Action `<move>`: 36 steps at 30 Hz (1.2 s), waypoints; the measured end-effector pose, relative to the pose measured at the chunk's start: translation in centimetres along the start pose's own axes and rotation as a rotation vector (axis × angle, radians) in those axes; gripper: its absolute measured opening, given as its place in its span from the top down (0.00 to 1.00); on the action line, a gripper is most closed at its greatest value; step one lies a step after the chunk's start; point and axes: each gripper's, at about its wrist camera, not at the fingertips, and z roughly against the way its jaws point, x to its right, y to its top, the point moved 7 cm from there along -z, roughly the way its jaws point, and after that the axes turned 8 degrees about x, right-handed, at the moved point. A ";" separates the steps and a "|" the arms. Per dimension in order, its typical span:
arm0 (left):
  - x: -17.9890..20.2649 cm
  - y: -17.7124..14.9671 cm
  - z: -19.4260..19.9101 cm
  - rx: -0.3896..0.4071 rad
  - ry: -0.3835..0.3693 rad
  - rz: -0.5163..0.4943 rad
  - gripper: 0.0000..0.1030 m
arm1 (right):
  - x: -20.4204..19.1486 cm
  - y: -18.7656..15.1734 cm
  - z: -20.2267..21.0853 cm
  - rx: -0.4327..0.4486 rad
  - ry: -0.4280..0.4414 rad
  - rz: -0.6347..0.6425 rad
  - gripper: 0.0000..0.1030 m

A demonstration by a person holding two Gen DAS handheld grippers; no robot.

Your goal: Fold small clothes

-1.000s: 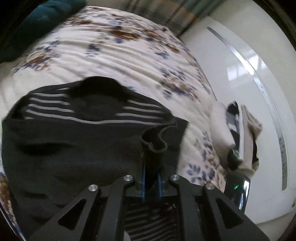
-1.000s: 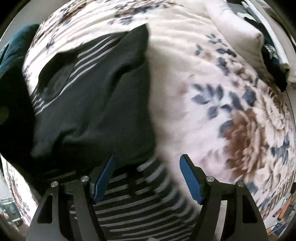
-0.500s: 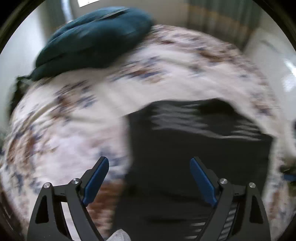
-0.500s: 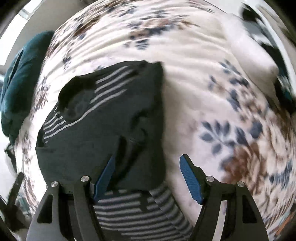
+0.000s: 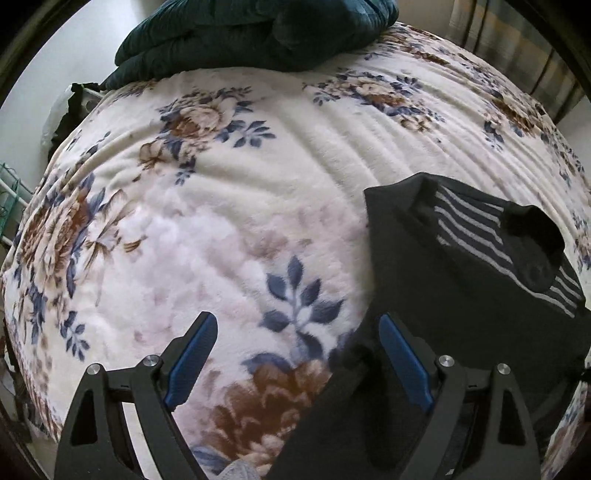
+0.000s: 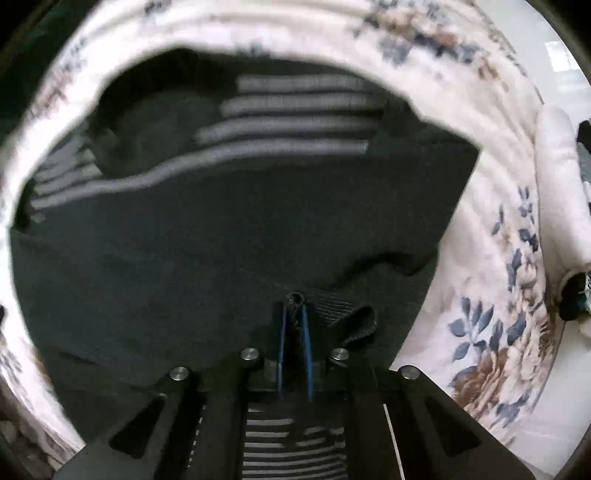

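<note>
A small dark shirt with grey stripes near the collar lies partly folded on a floral fleece blanket. My left gripper hovers open over the blanket at the shirt's left edge. Its right finger is above the dark cloth, and only blanket shows between the pads. In the right wrist view the shirt fills the frame. My right gripper points down, its jaws closing, and its blue pads pinch a fold of the shirt's hem.
A dark teal cushion lies at the far end of the bed. A striped curtain hangs behind it. Folded light clothes are stacked at the blanket's right edge, beside a white floor.
My left gripper let go of the shirt, opened wide and swung left to the shirt's left edge. My right gripper closed on the hem and rose a little.
</note>
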 end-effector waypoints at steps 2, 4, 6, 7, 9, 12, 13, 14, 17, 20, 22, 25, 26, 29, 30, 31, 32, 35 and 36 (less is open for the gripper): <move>0.2 0.5 0.1 0.011 -0.007 -0.001 0.13 | 0.6 1.1 3.0 0.085 0.033 -0.006 0.93; 0.0 1.0 0.2 0.023 -0.004 -0.002 0.13 | 1.8 2.2 6.9 0.199 0.071 0.000 0.93; -0.2 1.4 0.2 0.031 -0.009 0.009 0.13 | 2.8 2.9 9.8 0.300 0.084 0.005 0.93; -0.5 1.5 0.2 0.034 -0.009 0.015 0.13 | 3.2 3.1 10.9 0.347 0.085 0.002 0.93; -0.8 1.7 0.4 0.045 -0.006 0.023 0.13 | 4.8 3.3 11.6 0.401 0.057 -0.009 0.93; -1.0 1.5 0.3 0.038 -0.010 0.028 0.13 | 5.5 1.3 7.9 0.341 0.019 -0.014 0.93; -1.0 1.3 0.2 0.033 -0.013 0.028 0.13 | 5.3 0.6 5.2 0.274 0.005 -0.001 0.92; -0.9 1.1 0.1 0.029 -0.016 0.026 0.13 | 5.6 0.1 2.8 0.195 -0.017 0.007 0.92; -0.6 0.7 -0.4 0.013 -0.025 0.017 0.13 | 5.5 -1.0 -2.8 0.027 -0.036 -0.018 0.82; 0.0 0.6 -0.8 0.003 -0.048 0.007 0.13 | 7.6 -1.3 -1.3 0.092 -0.021 -0.153 0.48; 0.7 0.7 -1.4 -0.008 -0.064 -0.008 0.13 | 8.3 -0.7 -0.6 0.136 0.017 -0.237 0.47; 1.8 0.5 -2.9 -0.048 -0.101 -0.013 0.13 | 8.4 1.0 -0.8 0.154 0.030 -0.288 0.47; 2.1 0.4 -3.6 -0.073 -0.112 -0.014 0.14 | 8.6 1.6 -0.9 0.157 0.019 -0.295 0.47; 3.2 0.1 -5.2 -0.132 -0.159 -0.009 0.18 | 6.7 3.4 -1.9 0.165 0.021 -0.293 0.47; 3.3 0.2 -5.3 -0.135 -0.159 -0.009 0.18 | 5.0 4.6 -3.0 0.171 0.024 -0.266 0.47; 3.4 0.4 -5.2 -0.128 -0.162 -0.008 0.18 | 4.1 5.3 -3.3 0.172 0.017 -0.235 0.47; 3.3 0.6 -5.0 -0.118 -0.165 -0.007 0.18 | 3.1 6.2 -4.3 0.162 0.001 -0.202 0.47; 2.5 0.9 -4.1 -0.084 -0.161 0.003 0.18 | 0.8 7.4 -6.8 0.119 -0.074 -0.096 0.46; 2.2 0.9 -3.8 -0.077 -0.163 0.006 0.18 | 0.0 7.8 -8.3 0.097 -0.130 -0.044 0.46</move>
